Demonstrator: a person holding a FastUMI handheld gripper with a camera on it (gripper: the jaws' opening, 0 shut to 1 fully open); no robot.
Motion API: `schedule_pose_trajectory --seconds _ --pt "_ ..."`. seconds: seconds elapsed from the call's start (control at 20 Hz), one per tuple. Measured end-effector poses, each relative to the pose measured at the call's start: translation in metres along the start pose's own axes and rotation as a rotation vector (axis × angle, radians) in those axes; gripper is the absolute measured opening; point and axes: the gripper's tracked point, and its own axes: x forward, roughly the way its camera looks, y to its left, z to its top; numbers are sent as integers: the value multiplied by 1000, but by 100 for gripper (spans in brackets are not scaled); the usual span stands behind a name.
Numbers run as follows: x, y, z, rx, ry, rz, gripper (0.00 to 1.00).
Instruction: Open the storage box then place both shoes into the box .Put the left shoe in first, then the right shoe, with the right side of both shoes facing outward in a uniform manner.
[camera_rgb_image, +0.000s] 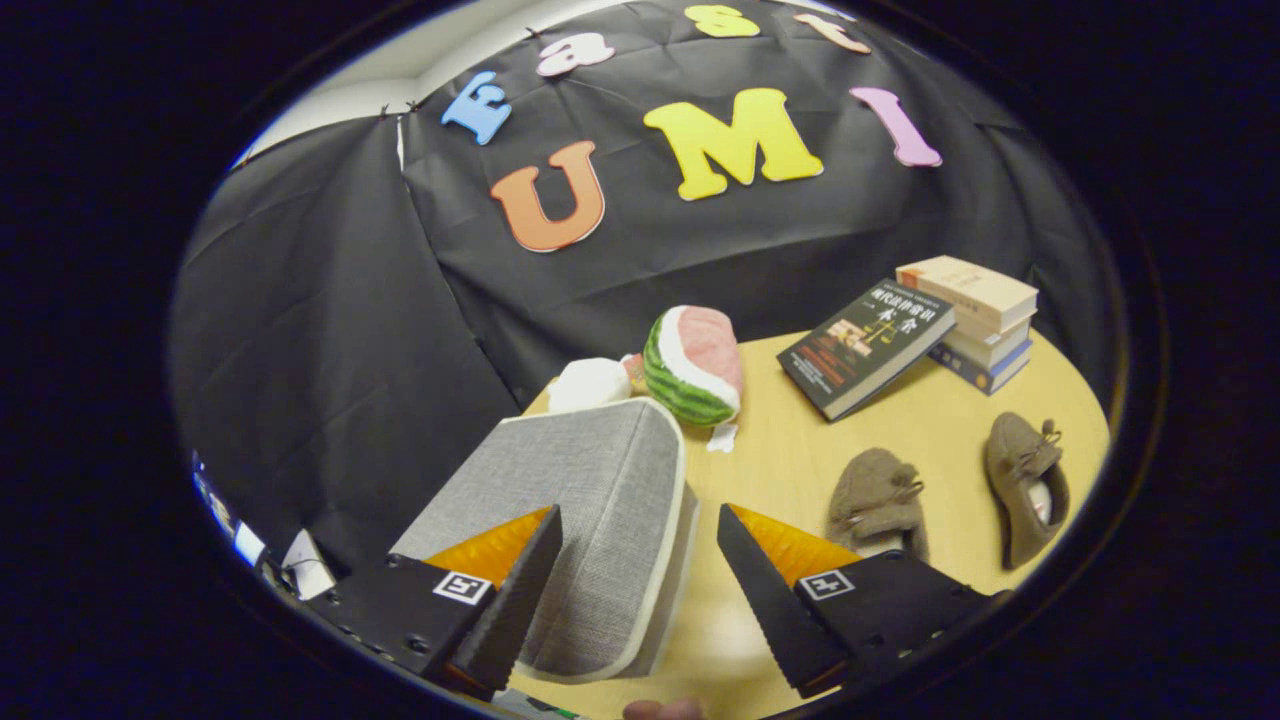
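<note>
A grey fabric storage box (590, 500) with a pale rim stands on the wooden table (780, 470), its lid down. My gripper (640, 570) is open, its fingers straddling the box's near right corner; neither finger presses on it. Two brown fuzzy shoes lie to the right of the box: one shoe (875, 500) just beyond the right finger, the other shoe (1025, 485) farther right, lying on its side with its opening showing.
A plush watermelon slice (693, 365) and a white soft thing (588, 385) sit behind the box. A dark book (865, 345) leans against a stack of books (975, 320) at the back right. A fingertip (660, 710) shows beneath the gripper.
</note>
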Motion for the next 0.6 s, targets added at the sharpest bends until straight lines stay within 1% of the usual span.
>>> schedule_pose_trajectory --seconds 0.35,0.6 --pt "12 8 -18 250 64 99 96" --pt "25 17 -23 383 103 156 96"
